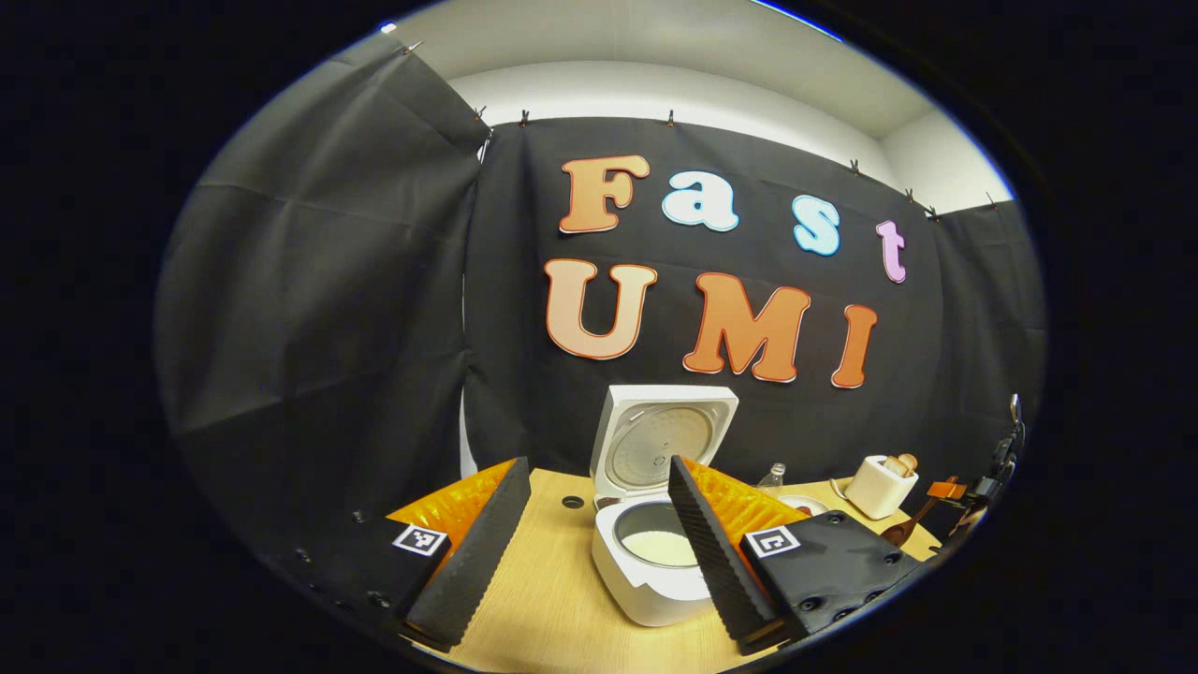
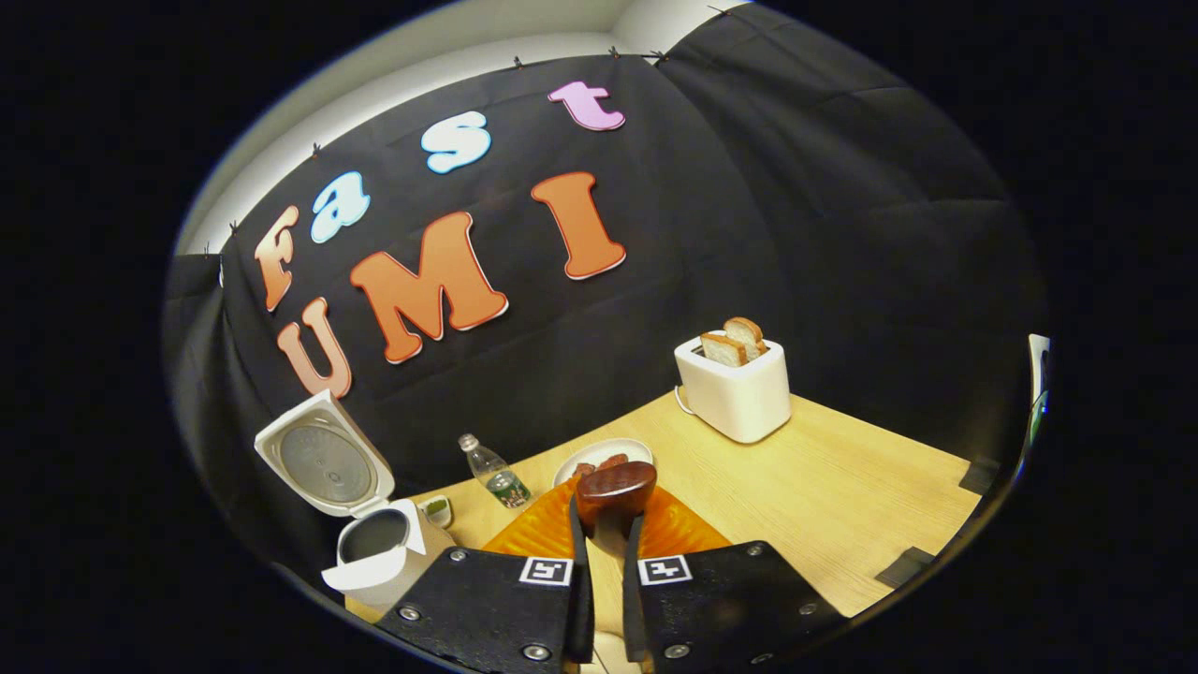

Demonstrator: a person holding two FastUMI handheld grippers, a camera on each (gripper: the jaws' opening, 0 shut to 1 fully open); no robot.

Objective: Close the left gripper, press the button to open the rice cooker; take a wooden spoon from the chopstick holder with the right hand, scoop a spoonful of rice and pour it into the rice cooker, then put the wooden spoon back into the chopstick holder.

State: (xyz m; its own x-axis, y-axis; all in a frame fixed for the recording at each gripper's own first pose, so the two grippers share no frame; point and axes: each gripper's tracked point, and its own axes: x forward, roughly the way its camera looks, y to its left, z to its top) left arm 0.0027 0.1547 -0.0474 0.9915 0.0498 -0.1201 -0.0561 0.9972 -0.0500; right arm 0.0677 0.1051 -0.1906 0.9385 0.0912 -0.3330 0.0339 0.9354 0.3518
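Right gripper (image 2: 599,552) clamped on the wooden spoon (image 2: 614,494), bowl apparently empty, left gripper (image 1: 590,552) fingers spread apart before the open rice cooker (image 1: 655,562), white rice inside, lid upright, beyond them a plate (image 2: 604,452), water bottle (image 2: 496,476), toaster (image 2: 735,386) holding bread on the wooden table (image 2: 842,487)

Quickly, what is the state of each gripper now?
Left gripper: open, holding nothing.
Right gripper: shut on the wooden spoon.

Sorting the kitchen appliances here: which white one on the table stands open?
The rice cooker: its lid is swung up, showing the pot. The toaster just holds bread slices.
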